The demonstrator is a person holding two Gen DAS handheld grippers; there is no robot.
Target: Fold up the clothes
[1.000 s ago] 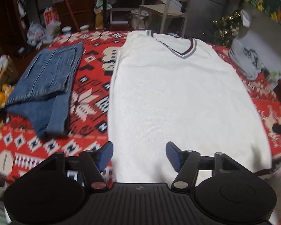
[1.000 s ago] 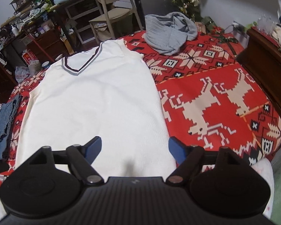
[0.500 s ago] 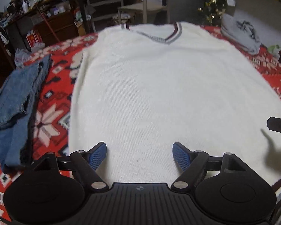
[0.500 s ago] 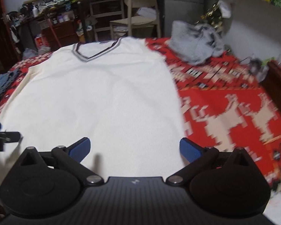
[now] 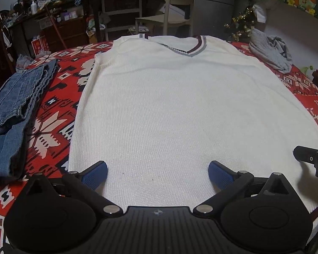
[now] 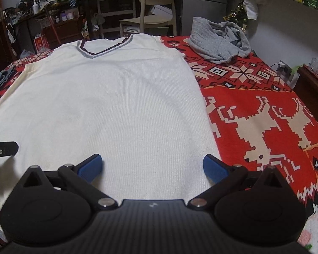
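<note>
A white knit vest point(image 5: 180, 110) point(image 6: 108, 110) with a maroon and grey V-neck lies flat on the red patterned blanket point(image 5: 59, 127) point(image 6: 260, 110), neck at the far end. My left gripper point(image 5: 158, 174) hovers open over the vest's near left hem, nothing between its blue pads. My right gripper point(image 6: 151, 168) is open over the near right hem, its right pad near the vest's right edge. Each view shows the other gripper's tip at its side edge. The hem itself is hidden under both grippers.
Folded blue jeans point(image 5: 12, 110) lie on the blanket left of the vest. A crumpled grey garment point(image 6: 220, 40) point(image 5: 269, 53) sits at the far right. A beige chair point(image 6: 152, 10) and cluttered shelves stand beyond the bed. A dark wooden edge point(image 6: 313, 97) runs along the right.
Both grippers have dropped lower and moved in toward the vest's near hem, facing squarely along it. Both stayed open and the vest has not moved.
</note>
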